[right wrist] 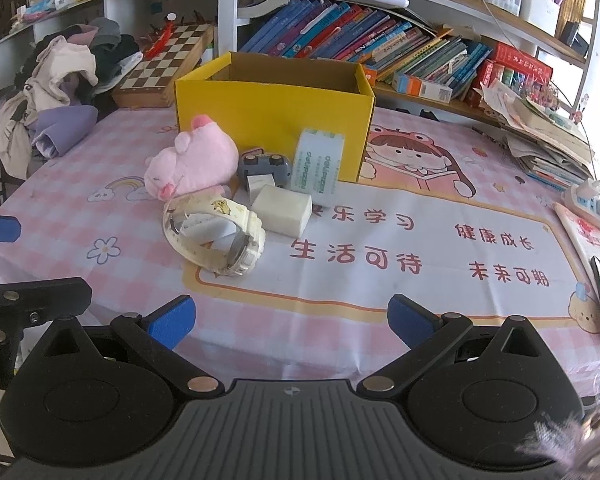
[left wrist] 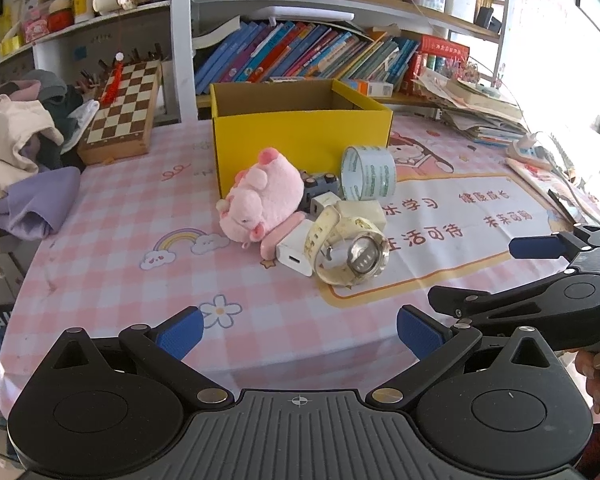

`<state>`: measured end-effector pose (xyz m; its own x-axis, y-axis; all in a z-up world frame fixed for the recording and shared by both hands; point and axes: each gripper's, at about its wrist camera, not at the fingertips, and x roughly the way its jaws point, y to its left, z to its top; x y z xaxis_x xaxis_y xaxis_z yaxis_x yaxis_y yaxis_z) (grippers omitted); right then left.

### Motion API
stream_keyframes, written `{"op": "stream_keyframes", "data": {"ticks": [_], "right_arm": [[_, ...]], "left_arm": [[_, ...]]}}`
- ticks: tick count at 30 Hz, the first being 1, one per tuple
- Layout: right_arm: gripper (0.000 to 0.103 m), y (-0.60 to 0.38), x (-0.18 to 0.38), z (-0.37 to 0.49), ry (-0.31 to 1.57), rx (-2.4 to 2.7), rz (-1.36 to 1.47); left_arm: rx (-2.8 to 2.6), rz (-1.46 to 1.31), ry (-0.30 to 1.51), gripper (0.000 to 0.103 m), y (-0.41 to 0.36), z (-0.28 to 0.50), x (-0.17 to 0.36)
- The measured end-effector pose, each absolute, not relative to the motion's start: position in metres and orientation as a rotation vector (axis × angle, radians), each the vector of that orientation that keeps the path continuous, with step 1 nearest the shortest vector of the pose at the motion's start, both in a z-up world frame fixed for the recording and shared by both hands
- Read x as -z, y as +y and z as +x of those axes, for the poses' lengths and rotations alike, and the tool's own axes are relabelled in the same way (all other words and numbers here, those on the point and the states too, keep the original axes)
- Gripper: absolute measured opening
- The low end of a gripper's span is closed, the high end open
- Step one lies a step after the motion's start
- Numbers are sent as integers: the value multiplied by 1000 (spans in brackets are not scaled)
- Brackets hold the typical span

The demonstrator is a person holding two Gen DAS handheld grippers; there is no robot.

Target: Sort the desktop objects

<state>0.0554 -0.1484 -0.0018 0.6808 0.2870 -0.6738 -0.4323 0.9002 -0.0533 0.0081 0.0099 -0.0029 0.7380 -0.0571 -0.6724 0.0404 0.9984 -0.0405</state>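
A pink plush pig [left wrist: 262, 196] [right wrist: 194, 162] lies in front of an open yellow box [left wrist: 300, 132] [right wrist: 268, 108]. Beside the pig are a tape roll [left wrist: 369, 173] [right wrist: 318, 166], a grey toy car [left wrist: 320, 186] [right wrist: 265, 166], a white charger [left wrist: 296, 252], a cream block [right wrist: 283, 210] and a cream wristwatch [left wrist: 350, 250] [right wrist: 216, 236]. My left gripper [left wrist: 298, 334] is open, low at the table's near edge, well short of the pile. My right gripper [right wrist: 292, 322] is open too, nothing between its fingers; it also shows at the right edge [left wrist: 540, 276].
A folded chessboard [left wrist: 124, 112] [right wrist: 166, 66] and a heap of clothes [left wrist: 24, 148] [right wrist: 60, 92] sit at the back left. Book shelves [left wrist: 312, 56] stand behind the box. Stacked papers [right wrist: 548, 136] and a power strip [right wrist: 588, 200] crowd the right side.
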Motion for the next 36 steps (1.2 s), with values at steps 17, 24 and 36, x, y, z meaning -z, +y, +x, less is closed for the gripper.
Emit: {"op": "stream_keyframes", "data": {"ticks": [17,24,36], "right_arm": [[103,-143,1,57,721,-422,-217],[103,-141,1,57,721,-423,-222],[103,-142,2,58,727,-424,-224]], "left_arm": [[68,-40,750,103,16,10,3],[73,-37,753,103,16,12,5],[81,-24,756,103,14,13,5]]}}
